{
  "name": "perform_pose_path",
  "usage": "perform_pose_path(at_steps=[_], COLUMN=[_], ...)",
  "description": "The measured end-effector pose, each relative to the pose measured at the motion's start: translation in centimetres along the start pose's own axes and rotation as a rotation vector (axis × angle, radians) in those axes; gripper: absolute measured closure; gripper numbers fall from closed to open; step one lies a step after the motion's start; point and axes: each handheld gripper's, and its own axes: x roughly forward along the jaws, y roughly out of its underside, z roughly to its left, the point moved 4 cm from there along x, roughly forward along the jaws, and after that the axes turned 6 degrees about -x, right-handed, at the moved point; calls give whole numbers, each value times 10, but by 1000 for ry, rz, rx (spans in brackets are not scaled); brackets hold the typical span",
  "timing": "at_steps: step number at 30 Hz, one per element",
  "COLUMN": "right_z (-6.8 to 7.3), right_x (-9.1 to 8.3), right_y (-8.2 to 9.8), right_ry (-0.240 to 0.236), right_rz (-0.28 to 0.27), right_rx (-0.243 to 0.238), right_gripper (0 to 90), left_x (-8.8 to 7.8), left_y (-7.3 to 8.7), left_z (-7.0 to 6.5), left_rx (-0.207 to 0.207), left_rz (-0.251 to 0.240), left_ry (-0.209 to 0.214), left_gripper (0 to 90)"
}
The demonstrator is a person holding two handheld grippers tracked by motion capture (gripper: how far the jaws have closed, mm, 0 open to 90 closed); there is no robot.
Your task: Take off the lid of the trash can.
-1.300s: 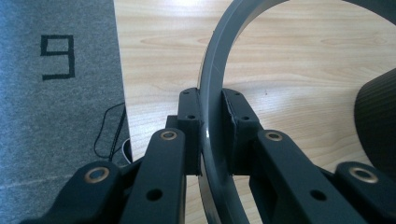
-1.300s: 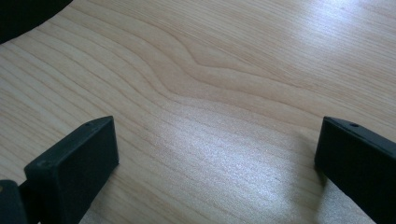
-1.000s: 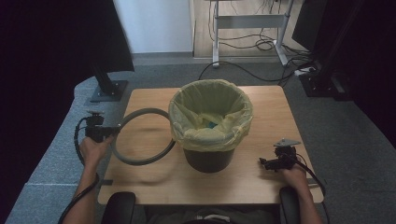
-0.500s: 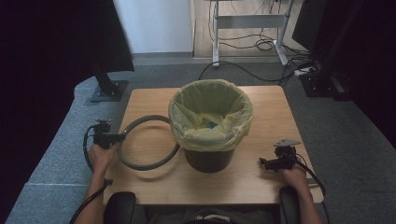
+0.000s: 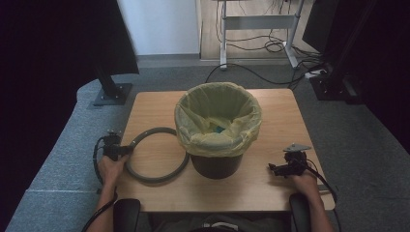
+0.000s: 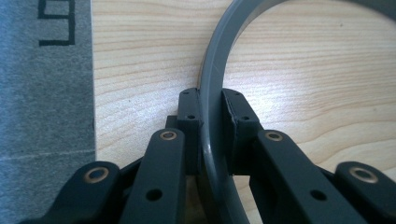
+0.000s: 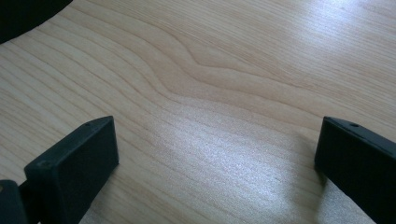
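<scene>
Surface: light wooden table (image 5: 275,121), on grey carpet.
Centre: dark bin (image 5: 216,165) lined with yellow bag.
Left: grey ring (image 5: 157,178) lying flat, just beside the bin.

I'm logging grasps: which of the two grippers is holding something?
The left gripper: its jaws are clamped on the grey ring. The right gripper has open jaws over bare table.

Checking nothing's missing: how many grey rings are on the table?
1. The ring lies flat left of the bin, its left edge clamped in the left gripper. The bin could hide another behind it.
</scene>
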Motion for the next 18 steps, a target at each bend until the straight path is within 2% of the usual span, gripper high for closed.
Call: perform_pose_path(at_steps=[1, 5, 7, 9, 15, 17, 18], right_z=[0, 0, 0, 0, 0, 0, 0], right_x=[0, 0, 0, 0, 0, 0, 0], right_y=[0, 0, 0, 0, 0, 0, 0], right_ry=[0, -1, -1, 0, -1, -1, -1], right_rz=[0, 0, 0, 0, 0, -1, 0], right_rx=[-1, 0, 1, 1, 0, 0, 1], right_gripper=[0, 0, 0, 0, 0, 0, 0], left_x=[0, 1, 2, 3, 7, 10, 11], left_y=[0, 1, 3, 4, 12, 15, 17], left_z=[-1, -6, -7, -9, -20, -24, -26], left_rx=[5, 84, 101, 119, 215, 246, 244], left_rz=[-5, -1, -15, -30, -49, -66, -79], left_ry=[-1, -37, -27, -11, -13, -25, -20], left_gripper=[784, 761, 729, 629, 379, 296, 262])
